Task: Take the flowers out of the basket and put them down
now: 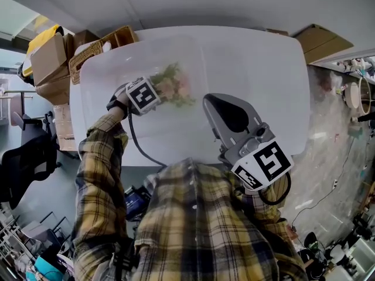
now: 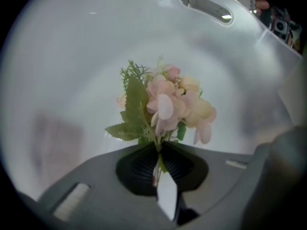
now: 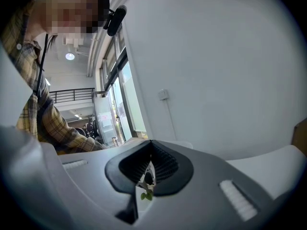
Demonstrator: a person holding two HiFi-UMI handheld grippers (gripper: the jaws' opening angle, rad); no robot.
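Two grippers: the left gripper (image 2: 158, 148) points steeply down into the basket with its jaws pressed together on the flower stems. The right gripper (image 3: 150, 150) is held level near the person's body with its jaws closed. A tiny green scrap shows low in its gap, and I cannot tell what it is.
Grip point: the stems (image 2: 157, 137) are pinched just below the blooms, where they bunch into one thin bundle.
Tag: a white tag (image 2: 167, 195) sits behind the pinch, inside the jaws' hollow.
Handling, my judgement: the bunch is very light and soft. The thin stems probably flex, so the heads may sway or droop when carried. The petals would crush or snag, so the bundled stems are the place to hold, and the grip there looks sound.
Flowers: the flowers (image 2: 168, 107) are a small posy of pale pink and cream blossoms, likely artificial.
Leaves: broad green leaves (image 2: 134, 104) and a feathery sprig sit on one side.
Position: the posy sticks out past the fingertips, inside the basket. I cannot tell whether it touches the floor.
Basket: the basket (image 2: 72, 56) is a white, smooth-walled tub with a handle slot (image 2: 207, 6) in the far wall.
Table: the table (image 1: 258, 69) is white and carries the basket, with bare surface beside it.
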